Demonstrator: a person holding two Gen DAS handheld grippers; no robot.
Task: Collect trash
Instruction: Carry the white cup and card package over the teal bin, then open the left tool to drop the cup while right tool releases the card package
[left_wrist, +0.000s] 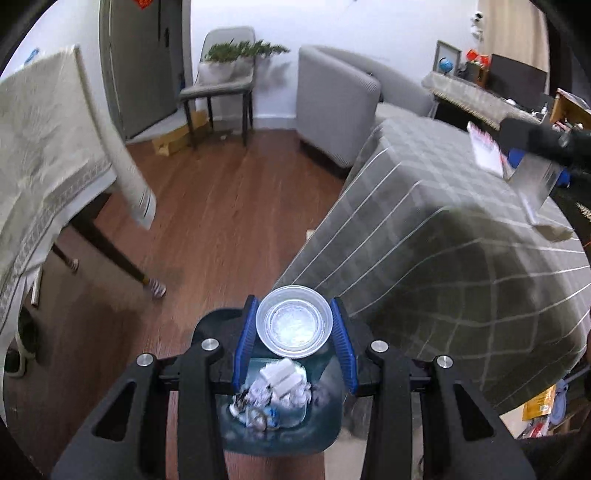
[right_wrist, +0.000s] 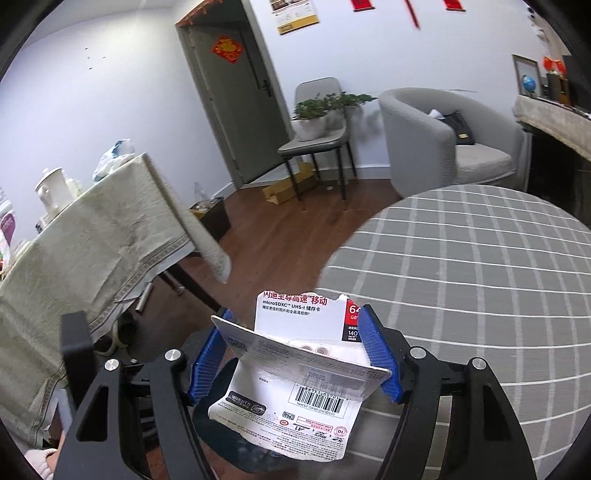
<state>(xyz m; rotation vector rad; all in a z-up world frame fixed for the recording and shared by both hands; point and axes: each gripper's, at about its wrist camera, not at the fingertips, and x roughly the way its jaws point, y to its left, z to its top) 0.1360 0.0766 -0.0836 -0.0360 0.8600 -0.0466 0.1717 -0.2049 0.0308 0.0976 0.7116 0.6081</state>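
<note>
While the left gripper (left_wrist: 294, 334) squeezes a clear plastic cup (left_wrist: 294, 322) between its blue fingers (left_wrist: 246, 332), a bin (left_wrist: 273, 402) full of trash sits right under it — beside the checked table (left_wrist: 461, 280)

From the right wrist, the right gripper (right_wrist: 295, 354) is clamped on a torn card packet (right_wrist: 295, 373) — it hangs over the table's edge

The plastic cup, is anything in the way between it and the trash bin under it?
Nothing visible is. The left gripper holds the plastic cup right above the open trash bin, which already holds crumpled paper. Only air shows between the cup and the bin's opening.
</note>
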